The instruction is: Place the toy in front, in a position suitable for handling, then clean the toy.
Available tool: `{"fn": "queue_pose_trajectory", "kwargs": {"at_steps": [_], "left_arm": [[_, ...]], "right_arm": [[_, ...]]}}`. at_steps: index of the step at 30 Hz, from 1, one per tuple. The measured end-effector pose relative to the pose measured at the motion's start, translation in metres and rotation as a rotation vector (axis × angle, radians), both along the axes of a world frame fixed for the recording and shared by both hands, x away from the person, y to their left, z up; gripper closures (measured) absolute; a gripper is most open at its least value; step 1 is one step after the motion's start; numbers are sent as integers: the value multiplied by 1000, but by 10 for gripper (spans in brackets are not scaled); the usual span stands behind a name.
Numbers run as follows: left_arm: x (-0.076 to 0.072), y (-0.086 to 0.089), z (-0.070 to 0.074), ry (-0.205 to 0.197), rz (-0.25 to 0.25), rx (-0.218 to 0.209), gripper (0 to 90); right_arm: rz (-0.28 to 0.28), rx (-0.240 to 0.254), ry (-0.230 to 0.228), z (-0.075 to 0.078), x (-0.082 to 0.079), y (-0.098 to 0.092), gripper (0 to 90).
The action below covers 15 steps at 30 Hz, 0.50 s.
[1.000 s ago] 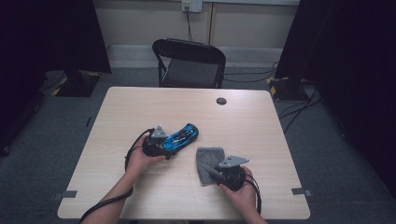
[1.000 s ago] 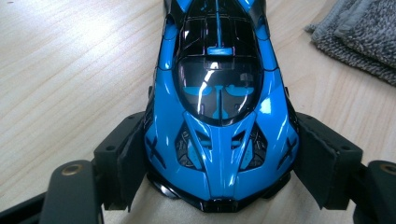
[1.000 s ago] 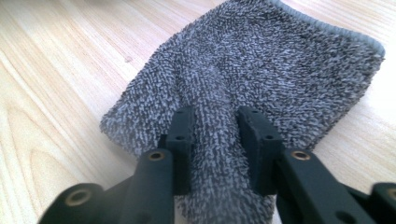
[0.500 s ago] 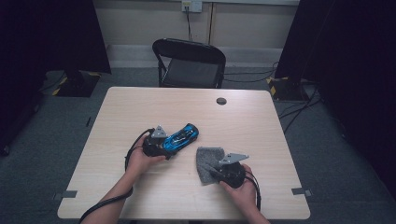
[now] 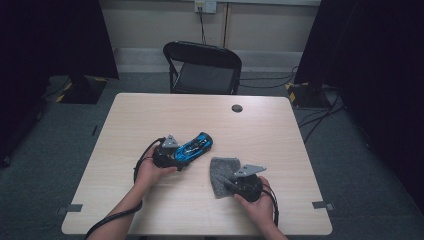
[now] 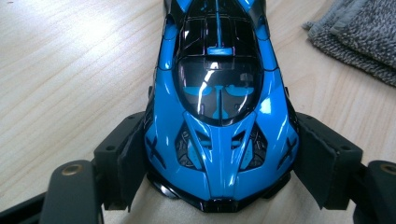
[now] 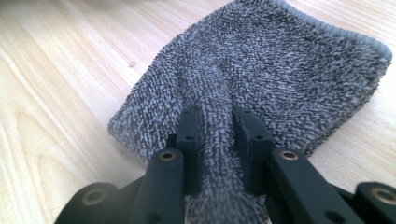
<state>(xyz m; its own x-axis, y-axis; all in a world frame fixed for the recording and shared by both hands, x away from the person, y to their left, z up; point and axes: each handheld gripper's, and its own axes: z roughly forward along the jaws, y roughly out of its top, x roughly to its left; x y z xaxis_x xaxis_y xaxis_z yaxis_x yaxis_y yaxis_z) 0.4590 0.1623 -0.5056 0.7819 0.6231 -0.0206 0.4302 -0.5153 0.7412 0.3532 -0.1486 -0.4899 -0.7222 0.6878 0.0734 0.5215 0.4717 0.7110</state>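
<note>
High view: pale wood-grain surface (image 5: 150, 115), back half bare apart from a small dark round disc (image 5: 237, 108) near the far edge; black folding chair (image 5: 205, 67) behind that edge. Grey terry cloth (image 5: 222, 172) lies flat right of centre, well inside the right and near edges. Glossy blue and black toy car (image 5: 195, 146) sits on the surface left of the cloth, close but apart, tail toward the disc. Left gripper (image 5: 176, 159) at the car's nose, jaws wide and pressed on both flanks. Right gripper (image 5: 231, 185) at the cloth's near edge, jaws just been closing, now pinching a raised ridge of cloth (image 7: 215, 126). Bare surface left of the car.
</note>
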Motion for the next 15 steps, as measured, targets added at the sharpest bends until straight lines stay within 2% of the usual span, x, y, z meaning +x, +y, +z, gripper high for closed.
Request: {"fn": "queue_pose_trajectory", "kwargs": {"at_steps": [7, 11, 15], "left_arm": [[0, 0, 0, 0, 0, 1, 250], [0, 0, 0, 0, 0, 0, 250], [0, 0, 0, 0, 0, 1, 250]], "right_arm": [[36, -4, 7, 7, -4, 4, 745], [46, 21, 7, 13, -4, 4, 753], [53, 34, -14, 24, -1, 2, 762]]}}
